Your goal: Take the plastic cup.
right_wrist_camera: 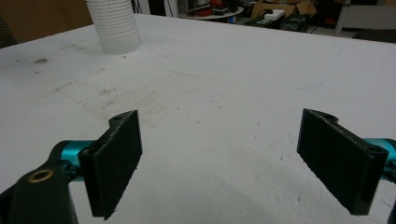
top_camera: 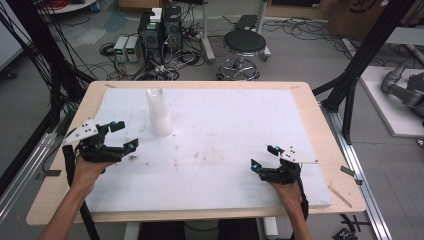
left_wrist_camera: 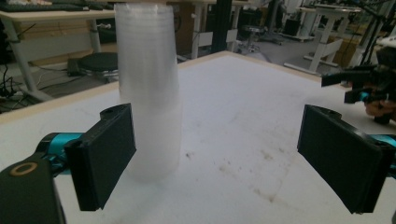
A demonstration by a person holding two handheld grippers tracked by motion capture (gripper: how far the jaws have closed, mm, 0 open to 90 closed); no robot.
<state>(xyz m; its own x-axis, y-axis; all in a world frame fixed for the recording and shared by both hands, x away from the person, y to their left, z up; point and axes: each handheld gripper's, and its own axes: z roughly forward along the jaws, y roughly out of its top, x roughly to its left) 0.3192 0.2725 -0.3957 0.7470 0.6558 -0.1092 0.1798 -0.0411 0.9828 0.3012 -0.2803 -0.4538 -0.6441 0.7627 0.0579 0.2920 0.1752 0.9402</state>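
- The right tongs rest low over the near right part of the counter, held by a hand that comes in from the near edge; the jaws stand wide apart with nothing between them.
- The right gripper view looks along those tongs across bare, lightly stained white board, a closeness to the surface that the high view does not give.
- The left tongs sit over the near left part of the counter, gripped by the left hand; their jaws are also spread wide and hold nothing.
- In the left gripper view the left tongs point toward the stack of cups, which stands just beyond the left-hand jaw, partly behind it, and not touched by either pad.
- That view also shows the right tongs far off at its right edge.
- The stack of cups stands on the white board left of centre, farther back than both tongs and nearer the left ones.
- Its long axis is upright; the wide mouths face down on the board and it narrows slightly toward the top.
- The right gripper view shows the ribbed rims at the base of the stack, while the high view shows its closed top.
- Beyond the counter's far edge, the high view shows a round stool on the floor.
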